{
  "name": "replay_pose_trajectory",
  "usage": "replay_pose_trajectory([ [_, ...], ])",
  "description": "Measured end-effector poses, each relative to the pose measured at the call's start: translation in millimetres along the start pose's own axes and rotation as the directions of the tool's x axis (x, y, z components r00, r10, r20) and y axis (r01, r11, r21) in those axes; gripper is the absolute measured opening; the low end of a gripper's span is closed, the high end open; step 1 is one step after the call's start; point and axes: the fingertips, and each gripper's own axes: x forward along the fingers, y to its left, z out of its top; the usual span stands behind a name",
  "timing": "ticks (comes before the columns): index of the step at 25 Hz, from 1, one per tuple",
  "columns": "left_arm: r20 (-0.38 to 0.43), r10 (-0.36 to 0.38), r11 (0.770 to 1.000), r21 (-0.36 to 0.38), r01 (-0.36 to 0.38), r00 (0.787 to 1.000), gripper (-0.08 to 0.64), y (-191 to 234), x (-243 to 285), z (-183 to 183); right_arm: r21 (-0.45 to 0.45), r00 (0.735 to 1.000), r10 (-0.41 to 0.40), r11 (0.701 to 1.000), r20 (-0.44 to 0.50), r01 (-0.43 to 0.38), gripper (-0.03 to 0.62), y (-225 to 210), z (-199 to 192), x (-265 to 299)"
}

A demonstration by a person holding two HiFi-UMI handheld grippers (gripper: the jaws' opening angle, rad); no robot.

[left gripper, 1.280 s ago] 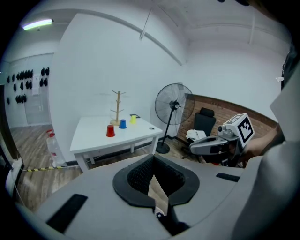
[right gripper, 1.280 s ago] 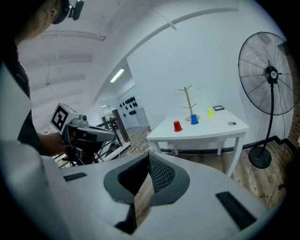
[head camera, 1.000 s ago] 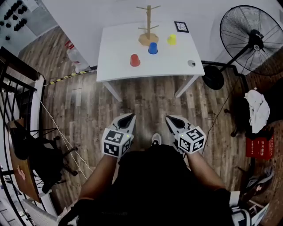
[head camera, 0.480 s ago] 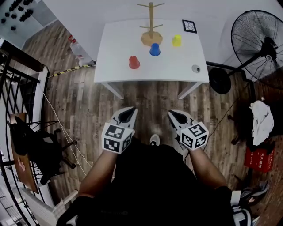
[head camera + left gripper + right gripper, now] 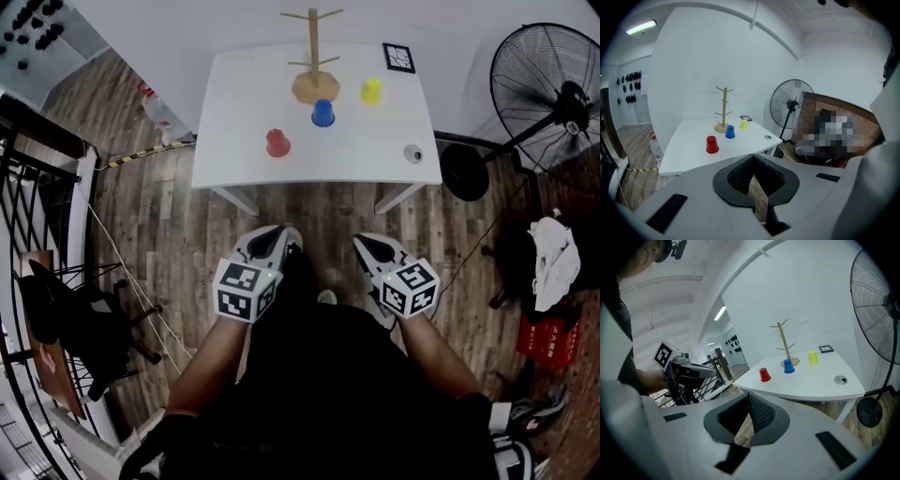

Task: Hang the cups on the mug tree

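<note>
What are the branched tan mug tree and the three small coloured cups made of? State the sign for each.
Tan branched mug tree: probably unpainted wood, matt; pale-tan pole, pegs and round base. Red cup, blue cup, yellow cup: likely plastic, each one saturated uniform colour; too small to confirm.

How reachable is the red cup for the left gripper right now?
Probably not yet: the left gripper is over the floor, short of the table, jaws shut. Nothing stands before the red cup.
</note>
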Motion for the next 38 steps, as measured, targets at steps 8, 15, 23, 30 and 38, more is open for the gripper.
replay_pose_trajectory([
  [8,0.021,-0.001,1.0,0.019,0.0,1.0,0.015,43,41,37,-0.012,1.0,-0.025,1.0,-0.013,0.025,0.006,-33,27,37],
  [15,0.039,-0.024,0.999,0.035,0.023,0.999,0.015,92,79,81,-0.038,0.998,-0.056,0.998,-0.013,0.056,0.006,-62,77,82],
  [23,0.059,-0.064,0.995,0.083,0.059,0.996,0.015,153,122,129,-0.086,0.997,-0.074,0.994,-0.027,0.071,0.006,-89,126,150],
  [30,0.041,-0.112,0.986,0.131,0.106,0.993,0.015,192,153,143,-0.071,0.994,-0.111,0.991,-0.016,0.109,0.006,-111,152,199],
  [38,0.007,-0.126,0.98,0.157,0.123,0.992,0.015,207,175,146,-0.09,0.995,-0.099,0.991,-0.021,0.097,0.006,-121,166,220],
])
